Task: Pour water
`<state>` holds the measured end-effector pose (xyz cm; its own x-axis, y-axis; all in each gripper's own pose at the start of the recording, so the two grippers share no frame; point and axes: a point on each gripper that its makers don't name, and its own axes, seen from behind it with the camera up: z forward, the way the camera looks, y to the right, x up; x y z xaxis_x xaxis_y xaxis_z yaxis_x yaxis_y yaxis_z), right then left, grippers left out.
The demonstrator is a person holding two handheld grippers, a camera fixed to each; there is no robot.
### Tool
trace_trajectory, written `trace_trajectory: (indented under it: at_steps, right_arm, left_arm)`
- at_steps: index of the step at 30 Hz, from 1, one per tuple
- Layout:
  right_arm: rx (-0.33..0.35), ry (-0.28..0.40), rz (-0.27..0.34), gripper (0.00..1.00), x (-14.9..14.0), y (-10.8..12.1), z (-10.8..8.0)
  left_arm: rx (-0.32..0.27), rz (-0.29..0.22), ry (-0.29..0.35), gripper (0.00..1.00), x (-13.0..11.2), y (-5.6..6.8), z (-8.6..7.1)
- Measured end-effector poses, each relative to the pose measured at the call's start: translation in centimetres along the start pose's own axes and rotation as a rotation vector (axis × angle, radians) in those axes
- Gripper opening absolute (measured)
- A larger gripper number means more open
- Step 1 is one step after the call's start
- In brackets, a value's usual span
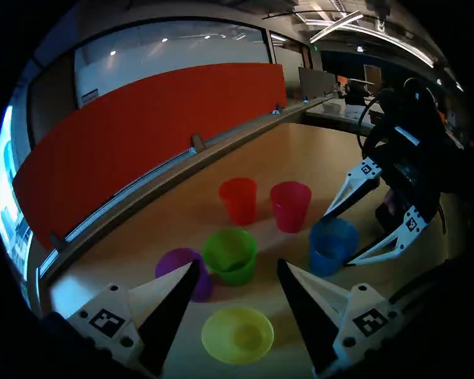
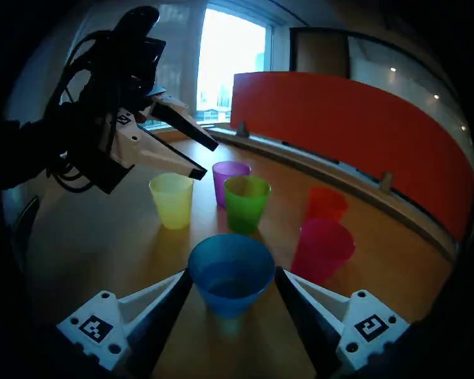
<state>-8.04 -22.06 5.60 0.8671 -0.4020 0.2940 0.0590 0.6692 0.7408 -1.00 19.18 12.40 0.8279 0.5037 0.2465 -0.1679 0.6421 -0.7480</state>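
Blue cup (image 2: 230, 281) inside right claw (image 2: 232, 273), pink cup (image 2: 322, 249) just beside.

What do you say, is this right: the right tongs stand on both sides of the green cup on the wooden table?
Not quite. The right gripper view shows the right tongs on both sides of the blue cup, not the green cup, which stands farther off on the table.

Wooden table (image 1: 281, 158), red divider panel (image 1: 142, 139) along its edge, bright window (image 2: 230, 63), ceiling strip lights (image 1: 338, 24) overhead
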Motion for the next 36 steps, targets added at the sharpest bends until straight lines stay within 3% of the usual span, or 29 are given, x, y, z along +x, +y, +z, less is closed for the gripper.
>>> trace_trajectory:
  at_steps: [16, 36]
  right_arm:
    - [0.006, -0.024, -0.018, 1.00, 0.21, -0.17, 0.79]
    - [0.018, -0.020, -0.023, 0.92, 0.22, -0.45, 0.66]
  left_arm:
    - [0.000, 0.013, 0.008, 0.90, 0.37, 0.17, -0.19]
    - [0.005, 0.014, 0.005, 0.90, 0.00, -0.01, -0.24]
